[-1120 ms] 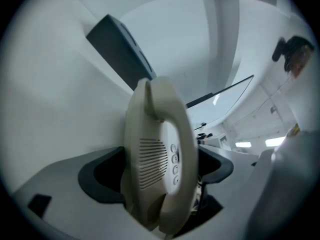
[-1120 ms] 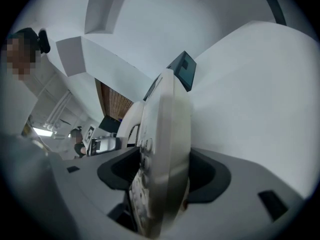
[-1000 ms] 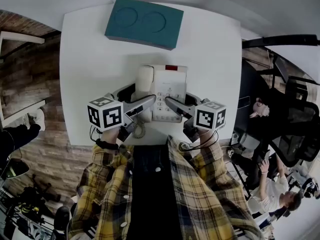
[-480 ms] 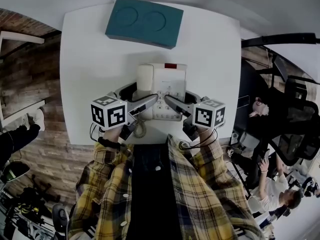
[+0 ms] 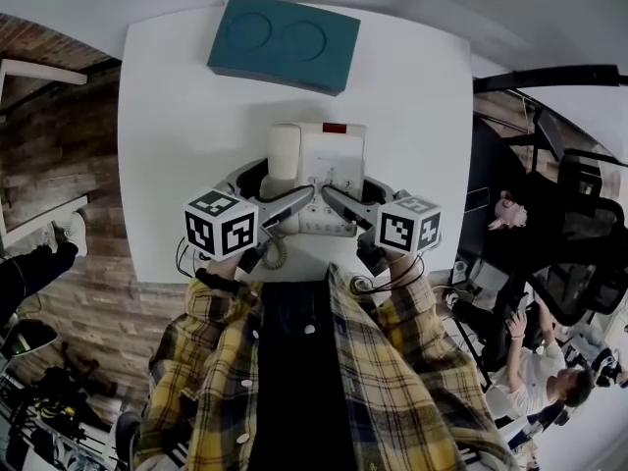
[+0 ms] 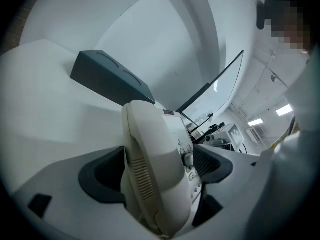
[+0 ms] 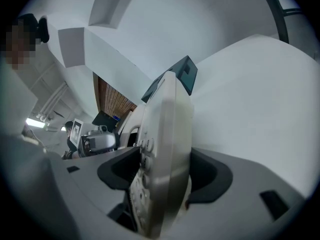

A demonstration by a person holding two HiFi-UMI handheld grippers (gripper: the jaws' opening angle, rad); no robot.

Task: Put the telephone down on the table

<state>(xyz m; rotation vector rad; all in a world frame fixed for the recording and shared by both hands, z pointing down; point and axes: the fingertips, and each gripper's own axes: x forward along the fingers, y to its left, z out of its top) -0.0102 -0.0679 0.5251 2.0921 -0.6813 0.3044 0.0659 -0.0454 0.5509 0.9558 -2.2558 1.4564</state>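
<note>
Two grippers clasp one cream telephone (image 5: pixel 332 165) from opposite sides, just below the centre of the head view. The left gripper (image 5: pixel 283 186) has its jaws closed on the handset side. In the left gripper view, the ribbed earpiece fills the gap between the dark pads. The right gripper (image 5: pixel 348 186) has its jaws closed on the keypad edge of the base, seen edge-on in the right gripper view. The telephone lies over the near edge of the white table (image 5: pixel 167 116), its coiled cord (image 5: pixel 272 253) trailing at lower left. Whether its base touches the tabletop cannot be told. A teal block (image 5: pixel 283 42) lies well apart, at the upper centre.
</note>
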